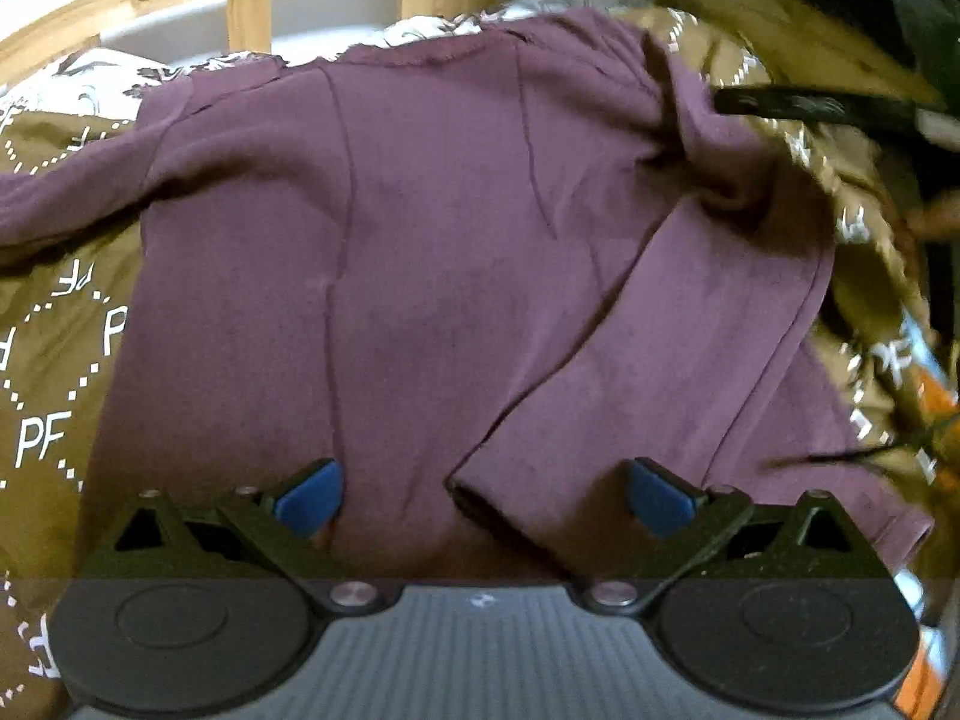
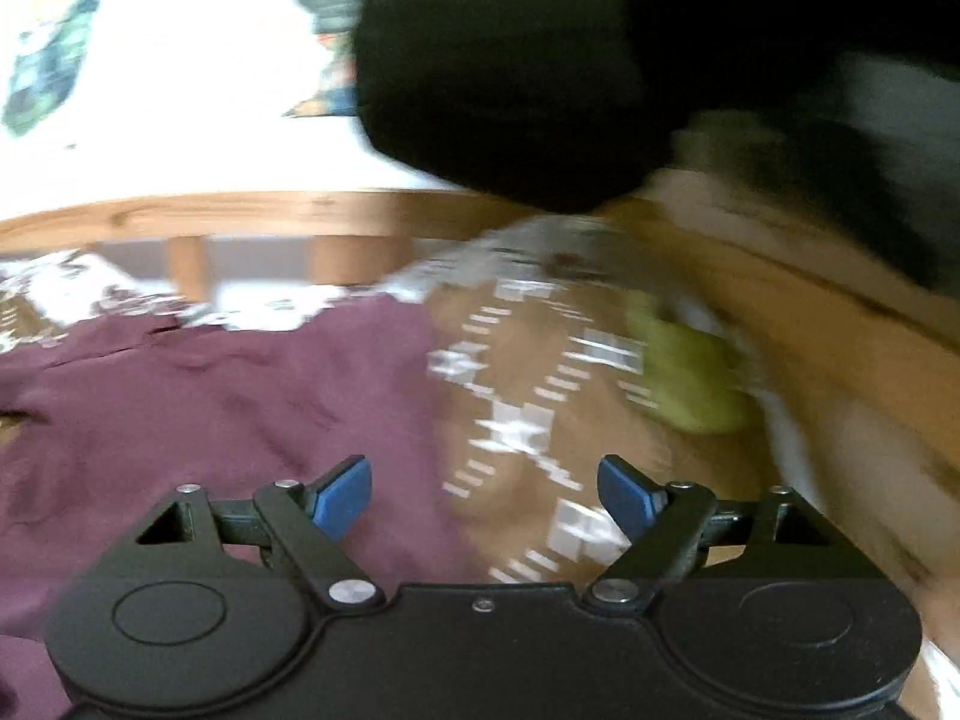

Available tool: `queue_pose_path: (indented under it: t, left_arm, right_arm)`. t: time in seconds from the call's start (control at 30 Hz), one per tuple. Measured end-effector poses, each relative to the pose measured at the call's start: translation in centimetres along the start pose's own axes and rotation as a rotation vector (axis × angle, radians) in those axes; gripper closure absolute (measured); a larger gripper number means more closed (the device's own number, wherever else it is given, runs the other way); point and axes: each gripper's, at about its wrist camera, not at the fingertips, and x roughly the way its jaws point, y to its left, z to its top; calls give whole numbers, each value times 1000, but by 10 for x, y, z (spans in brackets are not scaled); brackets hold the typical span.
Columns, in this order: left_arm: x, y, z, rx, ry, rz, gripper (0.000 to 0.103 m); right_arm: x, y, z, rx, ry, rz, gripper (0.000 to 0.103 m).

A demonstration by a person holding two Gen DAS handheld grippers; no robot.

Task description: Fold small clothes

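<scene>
A maroon long-sleeved top (image 1: 432, 228) lies spread on a brown bedcover with white lettering (image 1: 54, 324). Its right sleeve (image 1: 660, 348) is folded diagonally across the body, the cuff ending near my left gripper (image 1: 483, 501). That gripper hovers low over the hem, open, blue pads wide apart with cloth only beneath them. In the blurred right wrist view the same top (image 2: 210, 408) fills the left side. My right gripper (image 2: 483, 498) stands open above the top's right edge and the bedcover (image 2: 540, 420), nothing between its fingers.
A wooden bed rail with slats (image 1: 246, 12) runs along the far side. A yellow-green item (image 2: 690, 378) lies on the cover at right. A large black shape (image 2: 510, 60) hangs overhead in the right wrist view. A dark strap-like thing (image 1: 810, 108) crosses the upper right.
</scene>
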Motion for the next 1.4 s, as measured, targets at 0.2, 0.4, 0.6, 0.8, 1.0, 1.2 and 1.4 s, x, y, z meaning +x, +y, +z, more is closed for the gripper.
queue_pose_path:
  t: [0.2, 0.4, 0.6, 0.8, 1.0, 1.2, 1.4]
  left_arm:
    - [6, 3, -2, -17, 9, -10, 1]
    - [9, -3, -5, 15, -3, 16, 0]
    - [7, -4, -7, 16, -1, 20, 1]
    - [4, 1, -5, -16, -2, 7, 1]
    - [4, -2, -6, 0, 0, 27, 1]
    - [4, -3, -7, 1, 0, 31, 1]
    - [4, -4, -9, 10, -3, 40, 0]
  right_arm:
    - [49, 18, 12, -115, 82, 41, 95]
    - [36, -46, 32, 331, -83, 24, 98]
    - [52, -56, 15, 428, -21, 23, 93]
    - [16, -62, -4, 405, 22, 48, 38]
    - [-23, -34, -36, 64, 92, -125, 38]
    - [-29, -26, -36, 80, 37, -59, 43]
    - [-9, -22, -22, 131, 59, -48, 68]
